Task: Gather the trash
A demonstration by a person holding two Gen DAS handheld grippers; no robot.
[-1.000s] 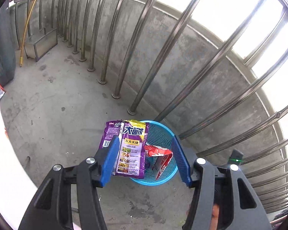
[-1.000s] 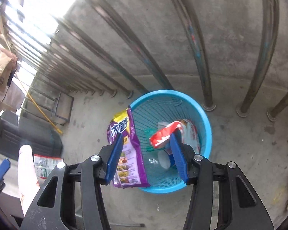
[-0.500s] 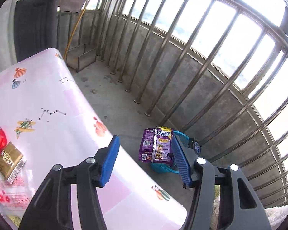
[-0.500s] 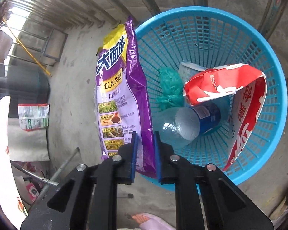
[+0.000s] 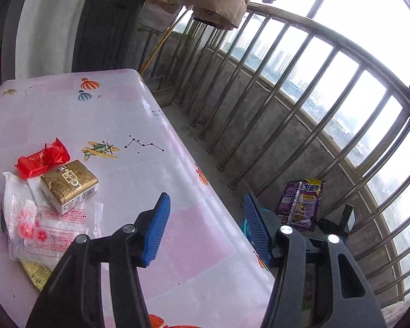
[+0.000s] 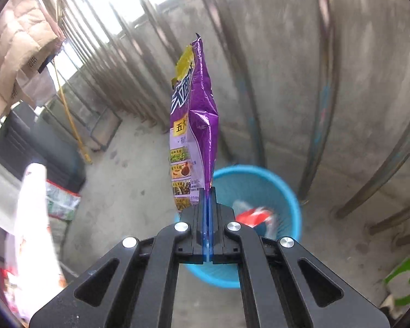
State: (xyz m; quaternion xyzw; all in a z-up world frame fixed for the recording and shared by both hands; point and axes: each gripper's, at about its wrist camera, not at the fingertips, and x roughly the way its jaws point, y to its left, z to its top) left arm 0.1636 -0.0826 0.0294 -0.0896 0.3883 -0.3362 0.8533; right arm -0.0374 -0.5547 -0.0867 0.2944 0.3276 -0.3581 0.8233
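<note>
Bag (image 6: 194, 125) stands pinched at its lower edge in the right gripper (image 6: 207, 191), whose fingers are clenched on it, long axis upright, above the bin (image 6: 287, 191). Left gripper (image 5: 205, 229), fingers released and empty, hovers over the tabletop (image 5: 139, 125), wrappers (image 5: 41, 158) lying to its left.

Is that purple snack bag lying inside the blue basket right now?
No, the right gripper pinches the purple bag by one edge, holding it up above the blue basket.

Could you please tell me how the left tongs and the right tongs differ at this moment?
The left tongs stand open and empty above the table; the right tongs are shut on the purple bag, holding it upright above the blue basket. Both have blue pads on black arms.
</note>
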